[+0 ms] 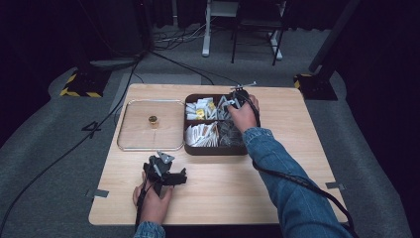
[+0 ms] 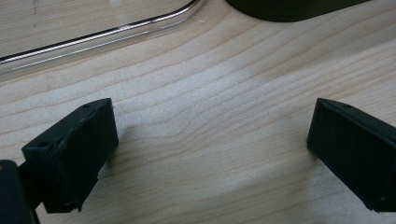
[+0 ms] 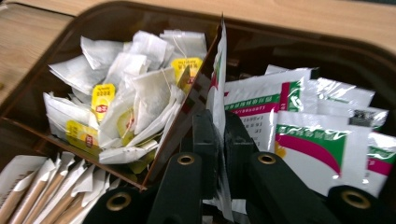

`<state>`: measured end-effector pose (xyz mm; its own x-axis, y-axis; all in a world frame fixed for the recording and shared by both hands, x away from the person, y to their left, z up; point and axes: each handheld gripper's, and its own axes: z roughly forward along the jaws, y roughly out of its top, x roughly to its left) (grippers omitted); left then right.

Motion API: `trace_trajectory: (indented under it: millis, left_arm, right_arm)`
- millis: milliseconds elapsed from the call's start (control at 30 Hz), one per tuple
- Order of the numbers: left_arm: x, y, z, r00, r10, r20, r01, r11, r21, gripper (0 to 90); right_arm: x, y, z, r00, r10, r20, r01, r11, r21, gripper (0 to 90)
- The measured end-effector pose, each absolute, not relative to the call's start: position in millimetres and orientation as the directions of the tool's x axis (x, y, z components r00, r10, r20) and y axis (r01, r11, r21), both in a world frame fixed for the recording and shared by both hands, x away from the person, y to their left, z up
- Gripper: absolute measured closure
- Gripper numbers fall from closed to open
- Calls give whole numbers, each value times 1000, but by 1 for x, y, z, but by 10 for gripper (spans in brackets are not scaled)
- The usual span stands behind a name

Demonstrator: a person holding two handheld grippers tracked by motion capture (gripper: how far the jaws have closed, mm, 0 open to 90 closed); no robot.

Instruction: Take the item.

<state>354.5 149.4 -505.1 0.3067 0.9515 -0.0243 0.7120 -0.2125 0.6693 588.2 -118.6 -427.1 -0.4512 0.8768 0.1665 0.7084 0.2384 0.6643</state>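
Right gripper view has the good stuff: the right tongs [image 3: 218,140] are clamped on one white sachet [image 3: 219,74] with green and red print, standing on edge against the divider of the dark compartment box [image 3: 116,18]. That's the box's far right compartment, sitting toward the far edge of the worktop [image 1: 223,198], with tea bags [image 3: 140,88] in the neighbouring compartment and paper sticks [image 3: 42,196] in the one nearer the person.

So the pick looks made, but the sachet isn't lifted out yet. My guess is it goes to the clear tray [image 1: 151,125] left of the box, which holds just one small brownish thing [image 1: 153,120]. The left tongs [image 2: 210,149] sit wide open with nothing in them, parked over bare wood near the near edge.
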Motion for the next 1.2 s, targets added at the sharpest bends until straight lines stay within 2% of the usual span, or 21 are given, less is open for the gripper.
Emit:
trace_trajectory:
  millis: [533,867,1200]
  left_arm:
    - [355,149,-505,309,951,-28,715,-212,666,22]
    - [355,149,-505,310,950,-26,714,-214,666,22]
    - [356,149,-505,308,951,-26,713,-213,668,22]
  right_arm:
    - [572,-144,-381,-495,849,186,629,202,751,868]
    - [539,-163,-362,-561,809,176,537,193,821,868]
    - [517,-193,-350,-571,801,178,493,161,855,869]
